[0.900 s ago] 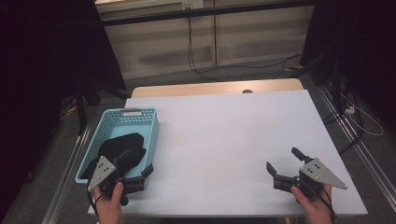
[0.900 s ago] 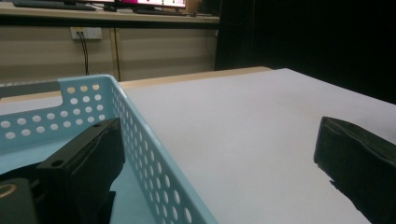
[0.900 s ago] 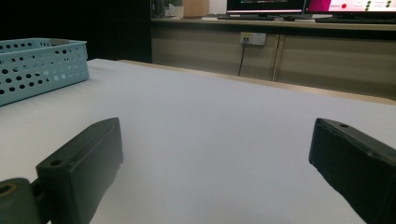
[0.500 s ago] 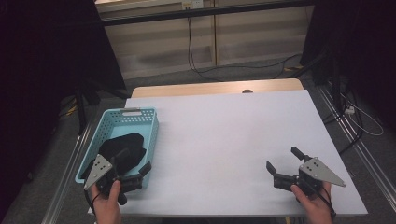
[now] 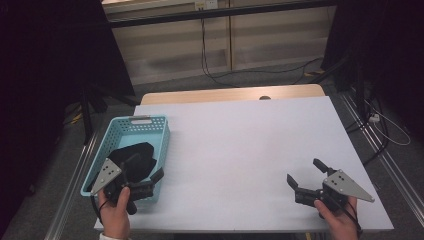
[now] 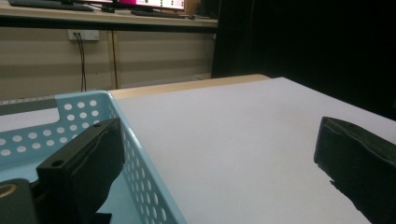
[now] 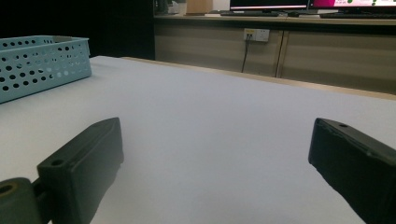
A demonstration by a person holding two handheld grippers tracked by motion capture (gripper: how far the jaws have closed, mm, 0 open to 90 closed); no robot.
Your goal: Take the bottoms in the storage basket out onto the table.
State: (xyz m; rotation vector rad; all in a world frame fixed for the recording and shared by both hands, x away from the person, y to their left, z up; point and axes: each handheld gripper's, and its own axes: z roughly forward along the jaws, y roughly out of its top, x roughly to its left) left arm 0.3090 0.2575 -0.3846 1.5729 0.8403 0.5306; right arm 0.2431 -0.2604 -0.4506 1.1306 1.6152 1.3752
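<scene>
A light blue perforated basket (image 5: 159, 131) stands on the left side of the white table (image 5: 240, 145), with a black, soft-looking item (image 5: 142, 150) lying in it. My left gripper (image 5: 145, 168) is open over the basket's near right corner. In the left gripper view (image 6: 219, 158) one jaw is inside the basket and the other over the table, with the basket's wall (image 6: 135, 154) between them and nothing gripped. My right gripper (image 5: 304, 171) is open low over the table's near right corner, and in the right gripper view (image 7: 215, 158) only bare tabletop lies between its jaws.
A wooden strip (image 5: 230, 94) borders the table's far edge. Cables (image 5: 385, 125) lie on the floor to the right, and metal rails run along both sides of the table. The basket (image 7: 42, 65) shows far left in the right gripper view. A cabinet wall (image 5: 220, 45) stands behind.
My left gripper has edged a little forward over the basket's near corner. The right gripper has stayed where it was, and both stay open.
</scene>
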